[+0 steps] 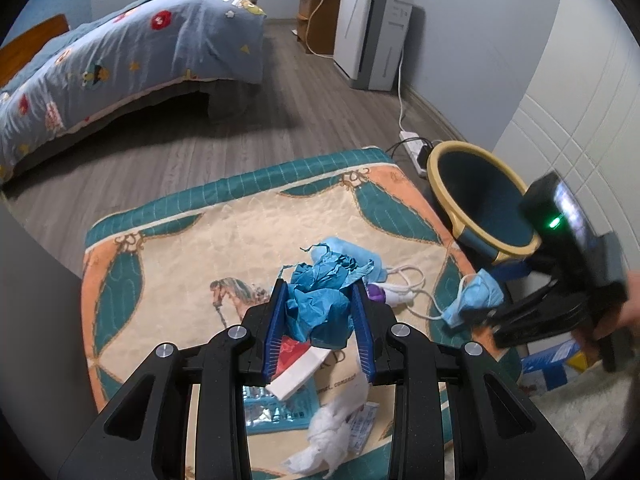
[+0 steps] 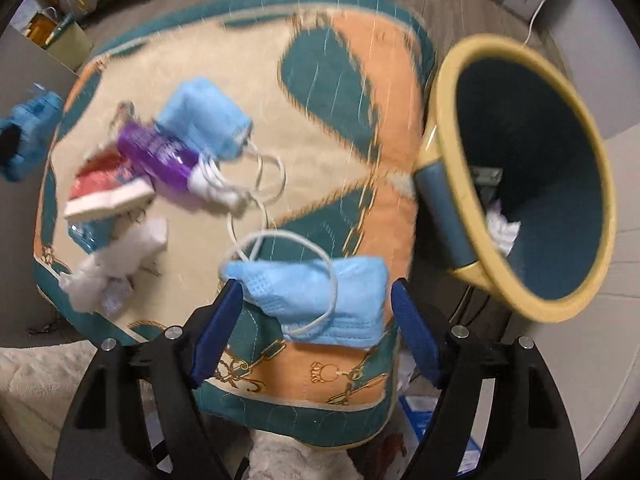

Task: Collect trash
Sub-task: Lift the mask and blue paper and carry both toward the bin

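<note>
On the quilted worktop (image 1: 168,240), most of the trash was left to pick up: a purple bottle (image 2: 160,152), a red and white box (image 2: 108,192) and white tissue (image 2: 120,256). Only a little paper lay in the yellow-rimmed bin (image 2: 520,168) beside it. The left claw (image 1: 320,328) pinched crumpled blue paper (image 1: 320,300), and the right claw (image 2: 312,332) was spread wide around a blue face mask (image 2: 320,296), in a bedroom with a bed (image 1: 120,52) and a wood floor (image 1: 280,120).

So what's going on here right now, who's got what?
The left gripper is shut on a crumpled blue paper wad above the cushion. The right gripper is open, with a blue face mask between its fingers near the bin, which already holds some white paper. Still on the cushion: another mask, a purple bottle, a red-and-white box and white tissue.
</note>
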